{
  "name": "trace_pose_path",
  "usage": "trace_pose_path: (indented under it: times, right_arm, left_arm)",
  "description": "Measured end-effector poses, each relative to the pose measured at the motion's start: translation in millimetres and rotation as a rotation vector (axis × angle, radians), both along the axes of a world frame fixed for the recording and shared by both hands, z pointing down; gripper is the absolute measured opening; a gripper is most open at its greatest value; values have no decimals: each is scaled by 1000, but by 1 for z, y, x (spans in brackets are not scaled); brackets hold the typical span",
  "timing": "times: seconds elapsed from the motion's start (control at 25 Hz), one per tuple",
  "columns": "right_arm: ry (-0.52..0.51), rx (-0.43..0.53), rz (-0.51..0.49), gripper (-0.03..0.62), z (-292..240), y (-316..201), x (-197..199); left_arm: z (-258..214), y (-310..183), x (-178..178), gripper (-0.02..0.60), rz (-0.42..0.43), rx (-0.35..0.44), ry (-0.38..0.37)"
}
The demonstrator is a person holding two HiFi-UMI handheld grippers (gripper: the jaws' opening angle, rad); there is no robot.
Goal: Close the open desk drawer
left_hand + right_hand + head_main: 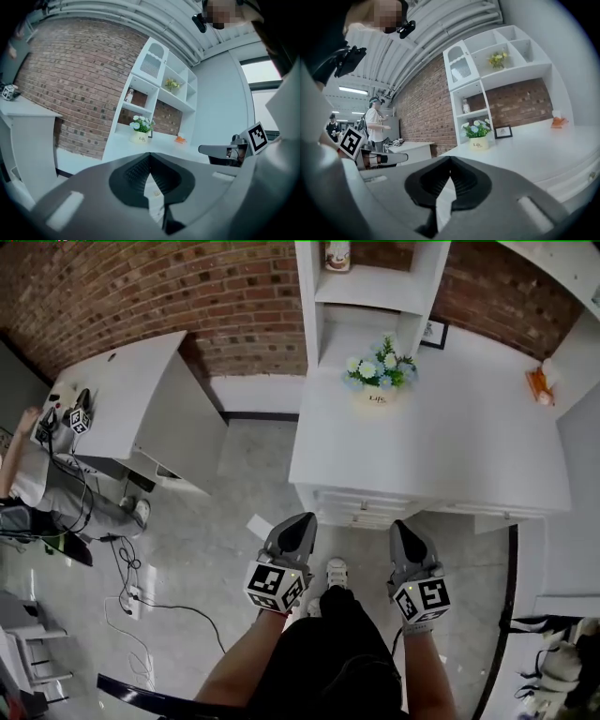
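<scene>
Your left hand-held gripper (296, 524) and right hand-held gripper (407, 531) both have their jaws pressed together on nothing, side by side just short of the white rectangular desk (450, 446). The white desk drawer (361, 507) juts from its front edge, near both tips.

**Open floor in front of the bench**

The left hand-held gripper (302, 521) and the right hand-held gripper (401, 527) hang just in front of the bench (450, 456). Only open air lies between them and its drawer fronts (361, 508). A shoe (335, 570) stands on the floor (234, 484) between them. The flower pot (378, 382) sits far back by the shelf (375, 287). Wide floor runs left to another bench (122, 399), and a cable (159, 604) lies there.
</scene>
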State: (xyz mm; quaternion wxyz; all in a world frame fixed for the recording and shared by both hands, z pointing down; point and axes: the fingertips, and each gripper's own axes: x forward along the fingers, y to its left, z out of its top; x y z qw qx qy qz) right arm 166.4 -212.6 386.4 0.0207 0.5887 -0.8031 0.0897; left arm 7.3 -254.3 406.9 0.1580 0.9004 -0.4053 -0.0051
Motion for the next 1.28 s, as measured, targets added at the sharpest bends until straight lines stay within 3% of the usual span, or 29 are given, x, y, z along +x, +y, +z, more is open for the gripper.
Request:
trace_pose_path:
  times: [0.44,0.76,1.28]
  right_arm:
    - [15,97,36,0,-74,39,-1]
    - [11,105,55,0,-93,73,-3]
    - [9,121,38,0,-111,85,-7]
  left_arm:
    - [-71,29,-13,3,35,97,-10]
    - [-91,48,-27,3,23,97,2]
    - [-114,59,-30,3,4,121,7]
